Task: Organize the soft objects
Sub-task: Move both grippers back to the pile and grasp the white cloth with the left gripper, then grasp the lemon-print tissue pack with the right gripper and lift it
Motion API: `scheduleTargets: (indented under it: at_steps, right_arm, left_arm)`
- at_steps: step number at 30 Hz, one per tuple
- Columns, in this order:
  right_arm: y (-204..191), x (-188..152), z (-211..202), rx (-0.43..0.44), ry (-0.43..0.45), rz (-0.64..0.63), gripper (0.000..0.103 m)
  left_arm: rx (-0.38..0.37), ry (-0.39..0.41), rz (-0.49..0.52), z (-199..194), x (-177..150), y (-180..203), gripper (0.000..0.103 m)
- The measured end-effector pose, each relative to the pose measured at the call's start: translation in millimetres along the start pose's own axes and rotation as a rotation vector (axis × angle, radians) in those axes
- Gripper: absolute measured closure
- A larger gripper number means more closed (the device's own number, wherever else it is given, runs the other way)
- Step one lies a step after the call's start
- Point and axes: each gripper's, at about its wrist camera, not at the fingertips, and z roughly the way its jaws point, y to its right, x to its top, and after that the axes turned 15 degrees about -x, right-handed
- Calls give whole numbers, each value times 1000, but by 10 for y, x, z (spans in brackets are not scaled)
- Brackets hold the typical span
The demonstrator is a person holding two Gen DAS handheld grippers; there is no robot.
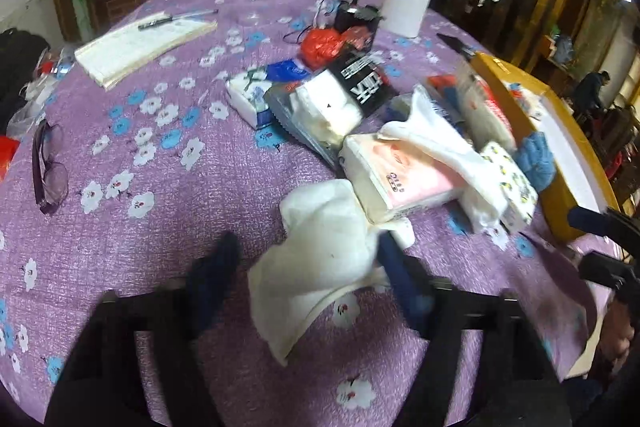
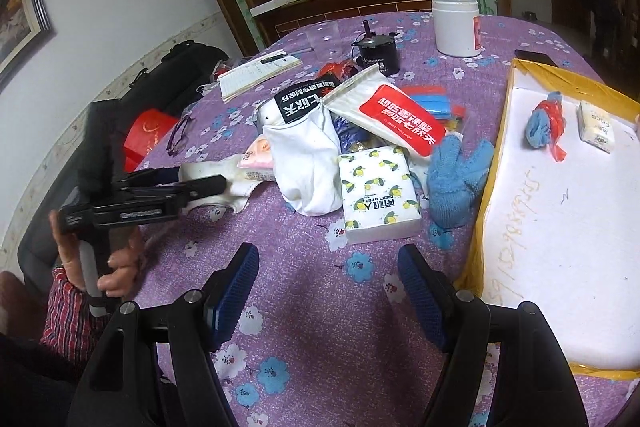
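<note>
Left wrist view: table (image 1: 132, 155) under purple flowered cloth; notebook (image 1: 140, 43), glasses (image 1: 48, 167), white jar (image 1: 406, 5) on it. Left tool (image 1: 308, 267) is at a white sock (image 1: 320, 259), fingers either side; grip unclear through blur.

Right wrist view: right tool (image 2: 328, 295) stands wide, empty, over bare cloth. Tissue pack (image 2: 378, 195) and blue glove (image 2: 456, 179) lie beside a white tray (image 2: 560, 247). White wall, wood cabinet behind.

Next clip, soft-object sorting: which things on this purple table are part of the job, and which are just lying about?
Part of the job: white sock, pink tissue pack, lemon-print tissue pack, blue glove, red-and-white wipes pack, yellow-edged tray.
Lying about: notebook, glasses, white jar, black motor.
</note>
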Motion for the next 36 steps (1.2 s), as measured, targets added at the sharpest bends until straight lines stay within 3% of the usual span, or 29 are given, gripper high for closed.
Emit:
scheduleTargets:
  at_steps: [1, 2, 3, 6, 13, 25, 27, 31, 33, 36]
  right_arm:
    - [3, 5, -4, -2, 4, 1, 29]
    - [5, 10, -7, -2, 6, 3, 29]
    - [7, 17, -5, -1, 6, 5, 29]
    - [10, 31, 15, -22, -3, 4, 29]
    - [-117, 210, 128, -113, -16, -112, 29]
    - [-113, 545, 747, -169, -181, -139, 37]
    - [-146, 514, 834, -217, -211, -153, 49]
    - [-154, 454, 685, -184, -160, -116, 51]
    - [-153, 414, 518, -146, -94, -82, 51]
    - [-192, 295, 306, -156, 16, -59, 51]
  left_arm:
    - [-12, -21, -15, 46, 5, -2, 67]
    - [-11, -5, -3, 39, 24, 37, 88]
    - [-31, -4, 2, 38, 27, 67, 92]
    - [-29, 72, 33, -63, -3, 161, 93]
    - [-121, 231, -5, -297, -46, 84, 93]
    - [-252, 333, -3, -505, -80, 35, 93]
    - [-265, 339, -20, -514, -77, 2, 93]
    - [-285, 368, -13, -573, -99, 9, 93]
    - [-287, 380, 5, -599, -123, 41, 93]
    - [-283, 385, 50, -613, -143, 125, 93]
